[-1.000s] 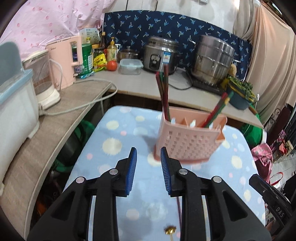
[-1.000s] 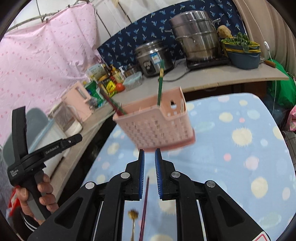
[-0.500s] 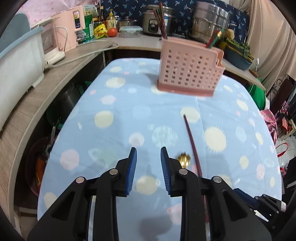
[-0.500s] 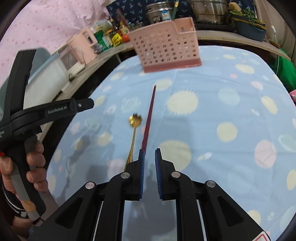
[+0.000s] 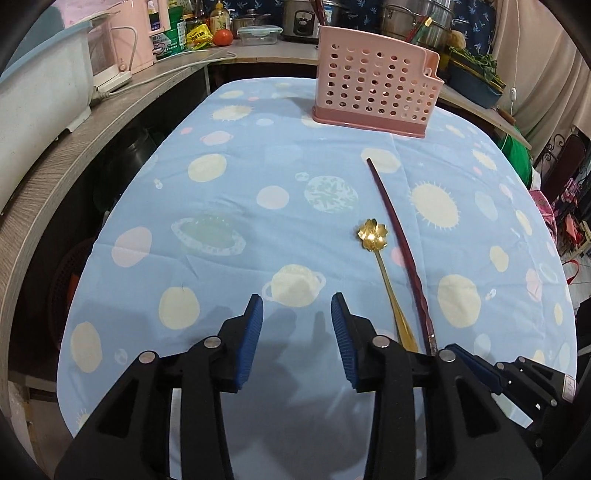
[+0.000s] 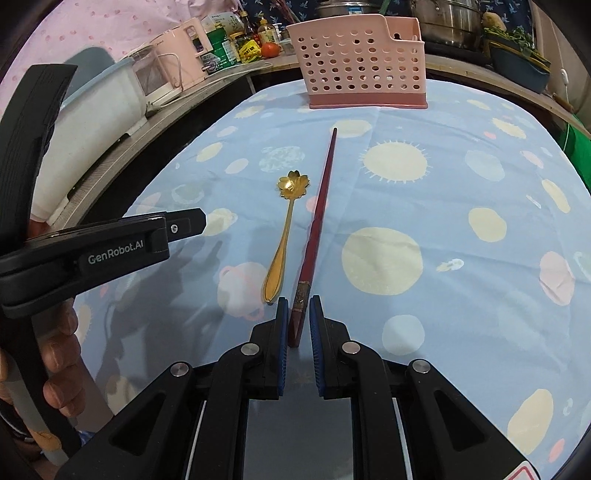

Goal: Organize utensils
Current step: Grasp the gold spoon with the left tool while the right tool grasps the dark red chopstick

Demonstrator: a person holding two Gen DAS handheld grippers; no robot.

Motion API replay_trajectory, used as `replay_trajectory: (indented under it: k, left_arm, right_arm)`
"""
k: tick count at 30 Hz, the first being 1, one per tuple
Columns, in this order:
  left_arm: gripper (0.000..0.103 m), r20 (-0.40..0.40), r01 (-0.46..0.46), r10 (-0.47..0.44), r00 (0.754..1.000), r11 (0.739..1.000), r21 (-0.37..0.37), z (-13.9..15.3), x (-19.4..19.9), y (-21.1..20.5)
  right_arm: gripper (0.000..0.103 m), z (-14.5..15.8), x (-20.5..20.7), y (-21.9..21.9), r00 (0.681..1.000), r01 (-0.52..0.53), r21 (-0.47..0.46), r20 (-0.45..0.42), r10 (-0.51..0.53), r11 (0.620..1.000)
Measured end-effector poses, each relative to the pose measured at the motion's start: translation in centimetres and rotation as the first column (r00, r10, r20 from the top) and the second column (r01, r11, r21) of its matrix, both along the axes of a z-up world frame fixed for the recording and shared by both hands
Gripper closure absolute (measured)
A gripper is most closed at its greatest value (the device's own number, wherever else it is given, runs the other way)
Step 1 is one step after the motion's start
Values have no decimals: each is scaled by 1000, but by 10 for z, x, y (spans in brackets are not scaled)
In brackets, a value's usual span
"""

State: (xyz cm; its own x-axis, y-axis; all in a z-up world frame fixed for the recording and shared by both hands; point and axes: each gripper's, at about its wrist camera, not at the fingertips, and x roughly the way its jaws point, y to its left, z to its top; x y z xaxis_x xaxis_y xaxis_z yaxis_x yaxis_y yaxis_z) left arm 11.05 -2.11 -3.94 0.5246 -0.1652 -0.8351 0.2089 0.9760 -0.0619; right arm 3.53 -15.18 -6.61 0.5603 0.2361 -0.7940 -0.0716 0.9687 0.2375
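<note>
A dark red chopstick (image 6: 319, 210) lies on the blue spotted tablecloth (image 6: 443, 192), its tip toward the pink perforated utensil basket (image 6: 360, 66) at the far edge. A gold flower-bowl spoon (image 6: 284, 232) lies just left of it. My right gripper (image 6: 297, 321) straddles the chopstick's near end with narrow jaws, a small gap on each side. My left gripper (image 5: 297, 325) is open and empty above the cloth, left of the spoon (image 5: 382, 266) and chopstick (image 5: 400, 243). The basket (image 5: 375, 90) holds other chopsticks.
A wooden counter (image 5: 74, 147) curves along the left with a pink appliance (image 5: 129, 40) and a white bin (image 5: 40, 81). Pots and a rice cooker (image 5: 301, 22) stand behind the basket. A green-leaf tub (image 6: 517, 62) sits at the far right.
Both grippers have pulled back and down from the basket to the near end of the table. My right gripper now sits around the chopstick's near end. My left gripper stays open.
</note>
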Motion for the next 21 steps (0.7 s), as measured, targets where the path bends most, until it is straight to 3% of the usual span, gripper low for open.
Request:
replay_trajectory:
  k: [10,21]
  left_arm:
    - [54,-8,19,-19,1000,1000,19,-6,-8,-7]
    - [34,-14,60,-60,998,998,1,-6,-19,-27]
  right_arm:
    - [96,-2,-5,-6,999,32,-35,24,-31,999]
    - [96,10,-20,-60,979,193,32,54,-195,981]
